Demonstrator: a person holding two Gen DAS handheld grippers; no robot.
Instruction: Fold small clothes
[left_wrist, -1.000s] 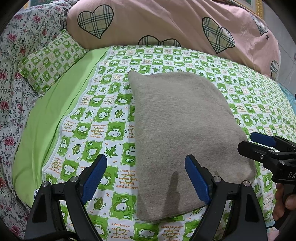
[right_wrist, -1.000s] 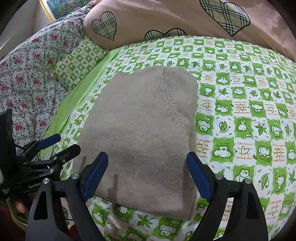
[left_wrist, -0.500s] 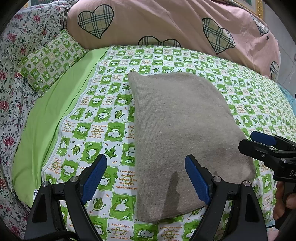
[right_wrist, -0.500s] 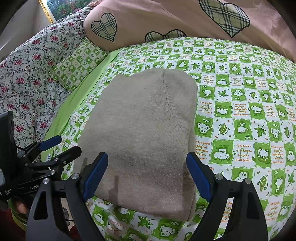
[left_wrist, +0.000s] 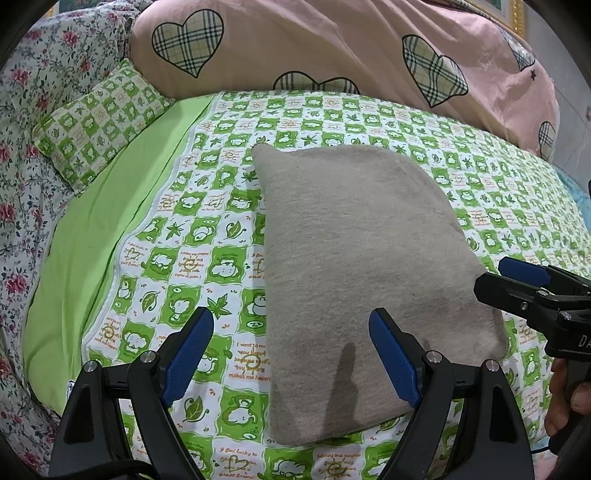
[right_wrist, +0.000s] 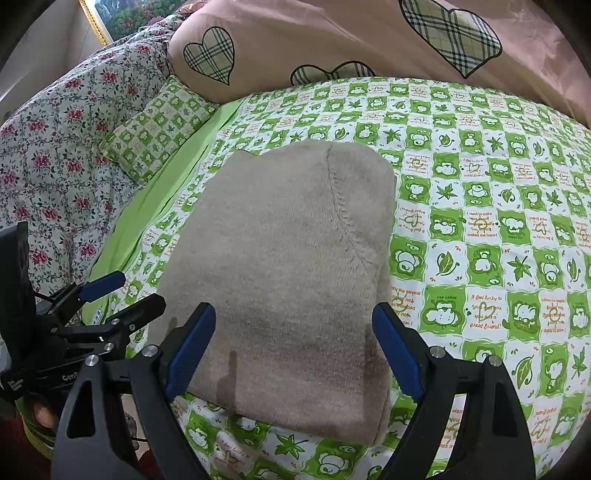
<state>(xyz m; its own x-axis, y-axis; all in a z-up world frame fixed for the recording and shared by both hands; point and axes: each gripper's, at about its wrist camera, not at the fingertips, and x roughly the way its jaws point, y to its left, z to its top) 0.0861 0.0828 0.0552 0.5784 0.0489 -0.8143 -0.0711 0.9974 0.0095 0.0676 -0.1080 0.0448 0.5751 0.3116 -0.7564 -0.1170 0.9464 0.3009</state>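
Left wrist view: nothing has shifted in the last second; the folded beige knit garment (left_wrist: 354, 280) lies flat on the green checked bedsheet (left_wrist: 207, 258), near both grippers. Left gripper (left_wrist: 291, 354) and right gripper (right_wrist: 293, 350) hold their fingers apart, empty, so the fold looks finished.

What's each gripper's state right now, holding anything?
Left gripper: open, holding nothing, poised at the near left edge of the folded beige sweater.
Right gripper: open, holding nothing, jaws straddling the sweater's near edge.
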